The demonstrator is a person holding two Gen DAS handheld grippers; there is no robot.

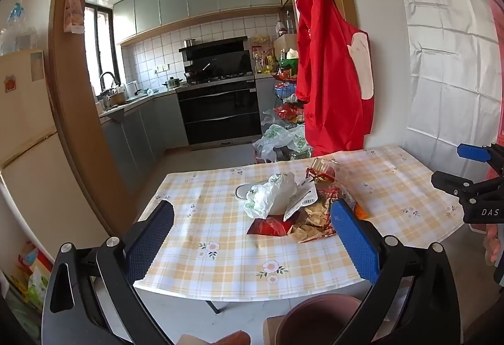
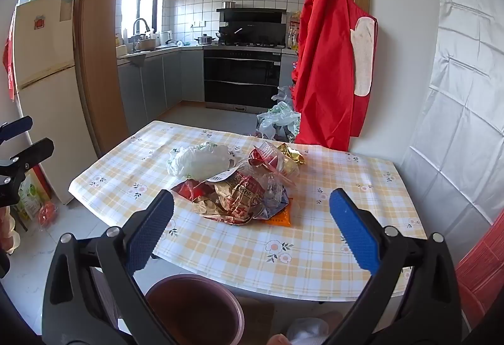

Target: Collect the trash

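Opening step, nothing collected — trash heap (image 2: 239,184) of wrappers and white bag mid-desk (image 2: 315,250), brown bin (image 2: 195,310) below the desk's near edge; left tongs (image 1: 252,234) and right tongs (image 2: 252,225) spread wide, empty, short of the heap — next: reach in, clamp one wrapper.

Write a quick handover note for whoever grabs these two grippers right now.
Left gripper: open, empty, short of the table.
Right gripper: open, empty.
Trash: a heap of crumpled wrappers, a white plastic bag and a clear plastic cup mid-tablecloth.
Brown bin stands on the floor below the table's near edge.
Done: nothing collected yet.
Left: move every piece into the bin.
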